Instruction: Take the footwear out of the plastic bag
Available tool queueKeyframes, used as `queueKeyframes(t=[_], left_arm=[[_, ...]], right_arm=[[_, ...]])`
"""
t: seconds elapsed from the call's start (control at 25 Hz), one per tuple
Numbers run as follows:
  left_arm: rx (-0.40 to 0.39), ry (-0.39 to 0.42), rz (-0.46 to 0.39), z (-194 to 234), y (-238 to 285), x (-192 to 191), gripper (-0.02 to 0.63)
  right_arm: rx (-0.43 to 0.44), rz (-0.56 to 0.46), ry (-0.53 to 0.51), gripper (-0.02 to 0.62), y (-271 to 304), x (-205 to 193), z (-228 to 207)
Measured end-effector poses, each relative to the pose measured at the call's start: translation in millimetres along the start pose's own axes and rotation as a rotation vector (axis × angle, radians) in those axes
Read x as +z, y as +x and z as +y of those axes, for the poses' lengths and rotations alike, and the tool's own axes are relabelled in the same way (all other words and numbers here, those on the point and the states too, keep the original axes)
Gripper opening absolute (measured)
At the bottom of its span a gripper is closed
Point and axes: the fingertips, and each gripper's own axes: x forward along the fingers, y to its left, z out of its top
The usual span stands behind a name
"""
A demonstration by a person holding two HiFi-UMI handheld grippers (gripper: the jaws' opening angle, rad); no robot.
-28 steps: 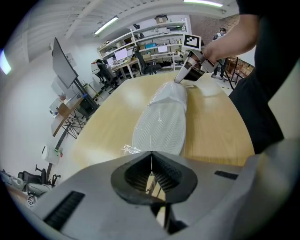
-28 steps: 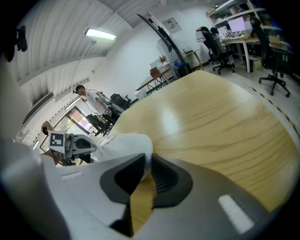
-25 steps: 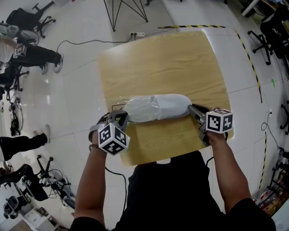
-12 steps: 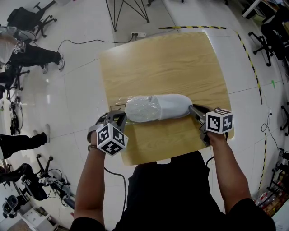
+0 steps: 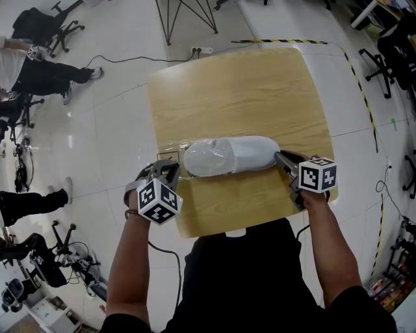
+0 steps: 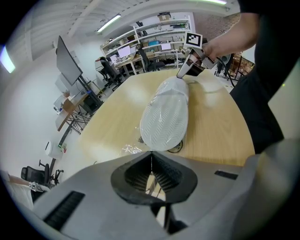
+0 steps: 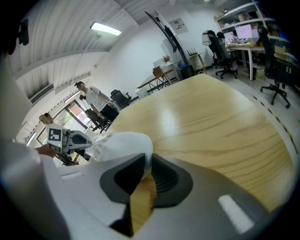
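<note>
A white shoe (image 5: 250, 153) lies on its side across the near part of the wooden table (image 5: 240, 91), its left half inside a clear plastic bag (image 5: 205, 158). My left gripper (image 5: 174, 168) is shut on the bag's loose film at the shoe's left end. In the left gripper view the ribbed sole (image 6: 165, 119) faces me under shiny plastic (image 6: 132, 149). My right gripper (image 5: 279, 158) is shut on the shoe's bare right end, and the white shoe (image 7: 123, 143) sits between its jaws in the right gripper view.
The table's near edge (image 5: 214, 231) runs just below both grippers, against the person's body. On the floor around stand office chairs (image 5: 396, 45), black tripod legs (image 5: 185, 16), a cable and socket (image 5: 198, 49), and people at the left (image 5: 39, 65).
The left gripper has drawn slightly to the left with the bag's end, and the film lies tighter round the shoe. The right gripper and shoe have stayed put.
</note>
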Motion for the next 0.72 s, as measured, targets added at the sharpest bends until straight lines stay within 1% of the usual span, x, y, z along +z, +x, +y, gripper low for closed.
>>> queueKeyframes(t=[0.72], left_arm=[[0.025, -0.017, 0.016, 2.6, -11.9, -20.2, 0.009]], right_arm=[[-0.025, -0.007, -0.019, 0.049, -4.5, 0.8, 0.9]])
